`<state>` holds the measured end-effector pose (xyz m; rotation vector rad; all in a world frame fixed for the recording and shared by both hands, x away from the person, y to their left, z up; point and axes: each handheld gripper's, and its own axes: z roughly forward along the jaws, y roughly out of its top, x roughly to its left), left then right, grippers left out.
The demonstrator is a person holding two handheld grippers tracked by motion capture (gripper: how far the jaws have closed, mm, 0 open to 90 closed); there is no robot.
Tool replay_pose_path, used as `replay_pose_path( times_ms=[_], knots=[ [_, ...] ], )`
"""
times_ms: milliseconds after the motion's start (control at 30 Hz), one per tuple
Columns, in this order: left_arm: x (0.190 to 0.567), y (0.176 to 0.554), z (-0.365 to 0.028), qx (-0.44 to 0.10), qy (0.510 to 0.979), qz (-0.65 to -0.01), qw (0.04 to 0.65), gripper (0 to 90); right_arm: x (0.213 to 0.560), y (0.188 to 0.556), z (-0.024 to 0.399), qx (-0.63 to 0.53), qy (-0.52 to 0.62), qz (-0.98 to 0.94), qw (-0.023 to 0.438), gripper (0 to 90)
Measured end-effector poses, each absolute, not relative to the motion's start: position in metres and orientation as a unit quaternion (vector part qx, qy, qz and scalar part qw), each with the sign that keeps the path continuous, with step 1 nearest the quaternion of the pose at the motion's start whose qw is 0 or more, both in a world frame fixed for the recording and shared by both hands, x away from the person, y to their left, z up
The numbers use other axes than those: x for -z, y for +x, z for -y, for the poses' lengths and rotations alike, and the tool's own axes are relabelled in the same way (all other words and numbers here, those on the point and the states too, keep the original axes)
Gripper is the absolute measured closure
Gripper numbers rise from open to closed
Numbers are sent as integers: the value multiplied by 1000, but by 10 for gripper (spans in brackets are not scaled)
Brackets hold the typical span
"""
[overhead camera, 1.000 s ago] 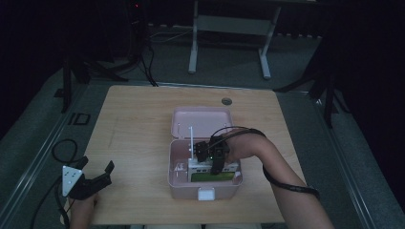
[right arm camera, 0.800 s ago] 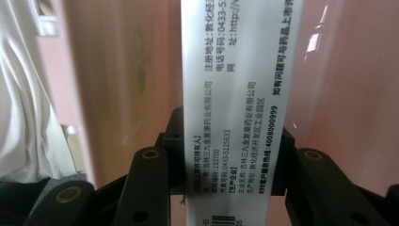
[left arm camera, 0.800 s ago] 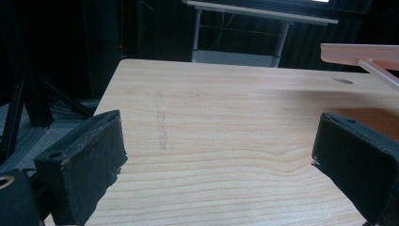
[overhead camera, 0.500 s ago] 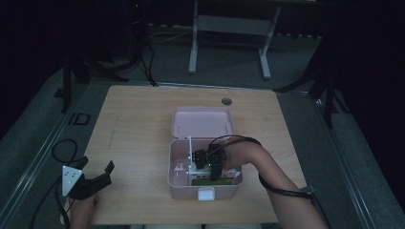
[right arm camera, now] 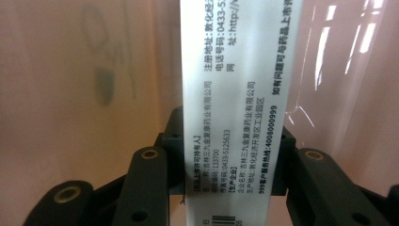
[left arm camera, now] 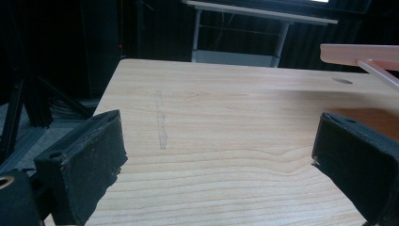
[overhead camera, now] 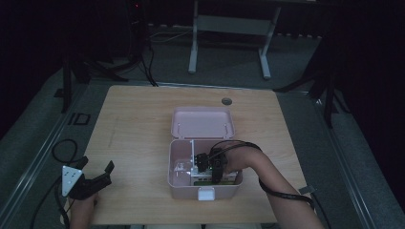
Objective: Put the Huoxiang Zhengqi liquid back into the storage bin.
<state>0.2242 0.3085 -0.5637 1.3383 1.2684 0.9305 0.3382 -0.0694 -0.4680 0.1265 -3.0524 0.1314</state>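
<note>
An open pink plastic box stands at the middle of the wooden table, its lid folded back. My right gripper reaches down into the box's right half. In the right gripper view its jaws are shut on a narrow white carton with printed text, close to the pink inner wall. My left gripper rests at the table's near left corner, open. Its jaws have bare wood between them.
A small round hole sits near the table's far edge. A metal stand and cables lie on the dark floor beyond. The pink box's edge shows at the upper right of the left gripper view.
My right gripper has sunk lower into the pink box with the carton in its jaws. The left gripper has stayed in place.
</note>
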Motion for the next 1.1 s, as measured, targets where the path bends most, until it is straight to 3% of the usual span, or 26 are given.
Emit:
replay_pose_path(
  times_ms=[267,467,733,1000,1100],
  knots=[
    [564,224,-308,-387,557,-527,512,31,461,336,72,-40,52,997,32,563],
    [564,224,-308,-386,557,-527,513,31,431,333,81,12,51,998,30,506],
    [564,224,-308,-387,557,-527,512,31,369,330,106,91,35,995,-19,377],
    [564,224,-308,-387,556,-528,513,31,349,342,145,123,-23,990,-60,277],
    [564,224,-308,-388,557,-527,511,31,349,349,162,137,-52,986,-75,199]
  ],
)
